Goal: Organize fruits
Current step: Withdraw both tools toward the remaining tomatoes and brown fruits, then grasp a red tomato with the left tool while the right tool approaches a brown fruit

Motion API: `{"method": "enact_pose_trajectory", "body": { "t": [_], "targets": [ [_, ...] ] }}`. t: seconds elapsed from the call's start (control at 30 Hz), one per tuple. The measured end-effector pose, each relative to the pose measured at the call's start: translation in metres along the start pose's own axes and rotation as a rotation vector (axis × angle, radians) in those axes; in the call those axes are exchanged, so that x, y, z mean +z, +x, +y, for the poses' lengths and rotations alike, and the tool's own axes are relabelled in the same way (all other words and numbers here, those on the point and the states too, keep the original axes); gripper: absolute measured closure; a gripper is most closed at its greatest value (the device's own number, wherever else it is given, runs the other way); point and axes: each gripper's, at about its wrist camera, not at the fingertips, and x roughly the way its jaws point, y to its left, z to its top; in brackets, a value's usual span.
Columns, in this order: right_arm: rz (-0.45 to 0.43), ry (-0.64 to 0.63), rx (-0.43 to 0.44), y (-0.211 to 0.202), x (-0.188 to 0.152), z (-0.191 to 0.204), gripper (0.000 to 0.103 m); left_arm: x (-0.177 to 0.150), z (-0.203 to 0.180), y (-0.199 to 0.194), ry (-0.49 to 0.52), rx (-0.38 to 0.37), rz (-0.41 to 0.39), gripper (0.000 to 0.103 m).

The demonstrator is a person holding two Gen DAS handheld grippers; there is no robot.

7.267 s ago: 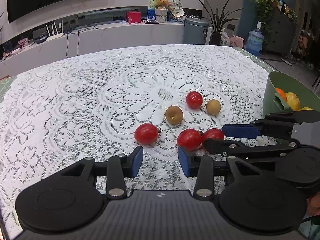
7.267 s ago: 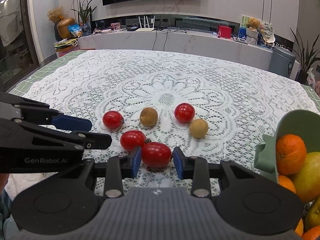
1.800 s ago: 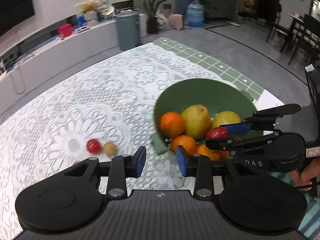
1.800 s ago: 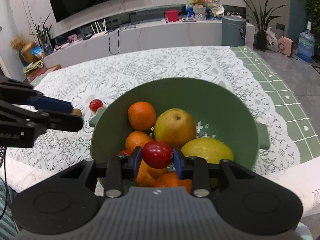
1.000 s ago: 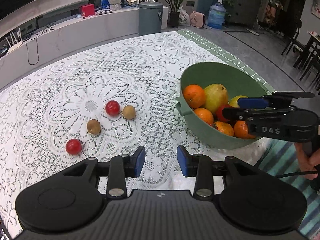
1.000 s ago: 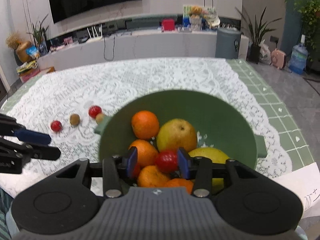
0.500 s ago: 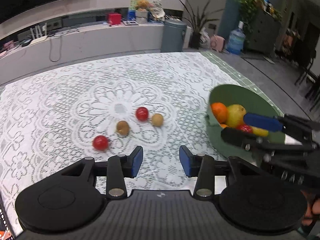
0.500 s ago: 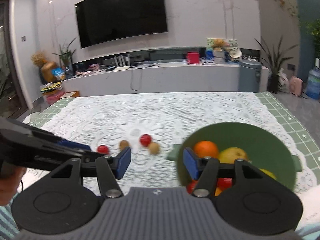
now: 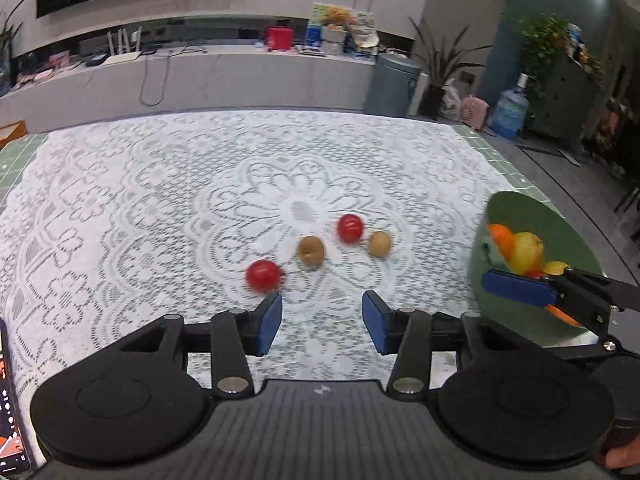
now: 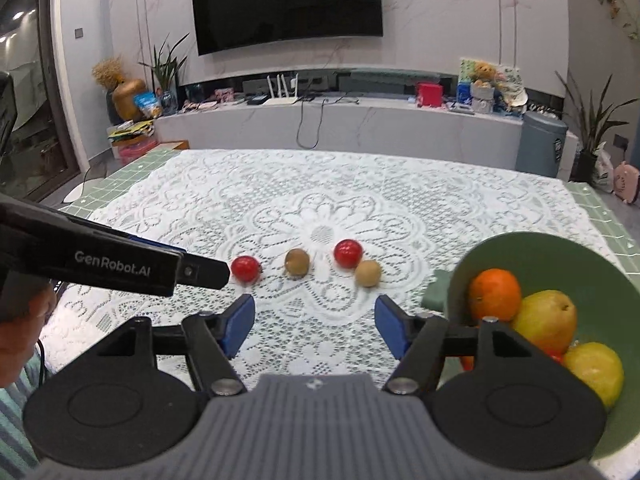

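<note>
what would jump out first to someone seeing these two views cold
Four small fruits in a loose row at the middle of the white lace tablecloth: a red tomato, a brown fruit, a second red tomato and a tan fruit. At the right sits a green bowl holding an orange and yellow fruit. Both grippers, left and right, are opening with nothing between their jaws.

The table's (image 10: 200,200) far half is bare lace. Four small fruits (image 10: 296,262) sit mid-table; the green bowl (image 10: 520,248) blocks its right edge.
</note>
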Motion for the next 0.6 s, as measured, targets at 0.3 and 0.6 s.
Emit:
{"method": "enact_pose_trajectory", "body": {
  "t": [0.3,0.6],
  "targets": [
    [0.074,-0.019,0.008,0.035,0.004,0.002,0.038,-0.004,0.025,0.017,-0.057,0.018,-0.014,0.048],
    [0.103,-0.099,-0.021,0.069,0.005,0.012,0.039,-0.005,0.036,0.046,-0.063,0.061,0.022,0.048]
  ]
}}
